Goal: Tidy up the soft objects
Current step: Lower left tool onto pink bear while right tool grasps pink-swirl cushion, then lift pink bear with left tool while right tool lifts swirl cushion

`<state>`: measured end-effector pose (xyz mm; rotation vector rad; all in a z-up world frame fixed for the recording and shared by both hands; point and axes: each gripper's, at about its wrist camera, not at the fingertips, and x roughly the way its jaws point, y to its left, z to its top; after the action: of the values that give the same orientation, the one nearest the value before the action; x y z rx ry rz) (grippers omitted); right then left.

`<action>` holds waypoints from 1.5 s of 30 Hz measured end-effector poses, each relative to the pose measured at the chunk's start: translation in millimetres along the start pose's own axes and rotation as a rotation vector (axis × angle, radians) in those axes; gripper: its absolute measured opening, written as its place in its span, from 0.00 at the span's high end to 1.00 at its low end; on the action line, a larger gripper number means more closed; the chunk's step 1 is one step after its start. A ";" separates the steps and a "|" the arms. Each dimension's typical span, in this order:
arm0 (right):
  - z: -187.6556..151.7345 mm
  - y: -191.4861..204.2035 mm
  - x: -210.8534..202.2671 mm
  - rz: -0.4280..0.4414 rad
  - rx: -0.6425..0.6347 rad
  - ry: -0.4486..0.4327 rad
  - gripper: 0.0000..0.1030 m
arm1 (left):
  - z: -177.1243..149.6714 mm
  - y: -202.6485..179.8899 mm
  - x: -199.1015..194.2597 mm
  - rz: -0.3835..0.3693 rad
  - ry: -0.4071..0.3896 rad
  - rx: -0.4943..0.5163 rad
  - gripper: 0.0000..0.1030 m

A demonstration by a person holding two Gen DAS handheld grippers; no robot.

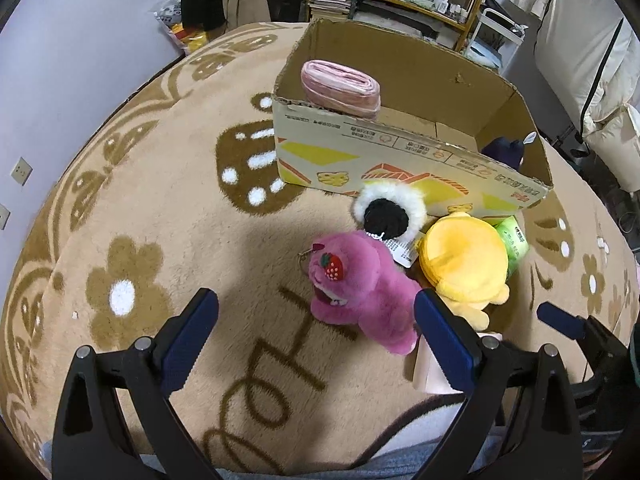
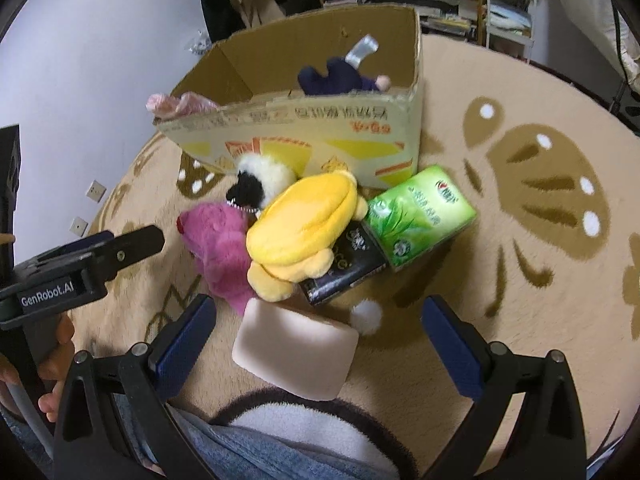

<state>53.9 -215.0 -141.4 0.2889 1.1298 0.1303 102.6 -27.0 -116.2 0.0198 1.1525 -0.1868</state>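
Starting at the left: the left gripper (image 1: pixel 316 312) hangs over the tan rug (image 1: pixel 140 240) with its jaws spread wide and nothing between them. At about 2 o'clock from it, the pink plush bear (image 1: pixel 360 292) lies on its side just inside the right finger, strawberry patch facing up. Touching the bear at its 1 o'clock is a black-and-white fuzzy toy (image 1: pixel 386 210), leaning against the cardboard box (image 1: pixel 400 160). The box has a pink rolled cloth (image 1: pixel 340 84) in its left end and a dark navy plush (image 1: pixel 506 152) down in the right corner.

Next along is the yellow plush (image 2: pixel 308 224), pressed up against the bear and lying partly on a black packet (image 2: pixel 344 268). At 3 o'clock of that is the green tissue pack (image 2: pixel 420 216), touching the box's corner. A pale pink block (image 2: pixel 296 354) and a small white pom-pom (image 2: pixel 366 316) lie closer in.

The right gripper (image 2: pixel 316 340) is also fully open with nothing gripped, hovering right over that pink block.
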 end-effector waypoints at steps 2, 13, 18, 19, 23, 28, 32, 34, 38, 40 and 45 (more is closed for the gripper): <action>-0.3 -0.9 4.9 0.004 0.004 0.019 0.00 | 1.5 -0.3 5.0 -0.006 0.011 -0.004 0.05; -0.3 -3.5 36.3 0.034 0.024 0.128 0.07 | 7.3 -9.7 41.8 -0.017 0.091 0.014 0.05; -1.6 -2.4 47.1 0.040 0.029 0.163 0.10 | 10.3 -15.7 57.6 0.004 0.118 0.050 0.05; -1.7 -1.9 47.8 0.042 0.027 0.166 0.10 | 11.0 -17.4 61.0 0.007 0.124 0.056 0.05; -3.2 -0.2 52.6 0.051 0.023 0.186 0.11 | 10.6 -22.4 69.9 0.026 0.139 0.092 0.05; -4.9 -2.7 57.2 0.095 0.040 0.215 0.30 | 9.1 -28.3 74.2 0.041 0.140 0.113 0.05; -5.2 0.0 55.1 0.103 0.028 0.212 0.41 | 6.1 -28.4 79.2 0.029 0.157 0.109 0.10; -5.1 0.8 54.6 0.102 0.026 0.211 0.45 | 4.3 -30.1 79.4 -0.005 0.165 0.096 0.18; -5.1 -1.5 50.8 0.103 0.028 0.204 0.50 | 4.0 -28.8 78.4 -0.051 0.170 0.074 0.33; -4.8 -1.8 47.7 0.100 0.024 0.194 0.54 | 2.4 -30.1 75.7 -0.048 0.160 0.078 0.35; -5.3 -7.8 31.8 0.067 0.014 0.158 0.60 | 1.9 -31.2 66.8 -0.024 0.138 0.089 0.37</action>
<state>62.3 -213.7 -173.5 0.3335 1.2786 0.2069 125.7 -67.0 -173.7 0.0987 1.2818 -0.2610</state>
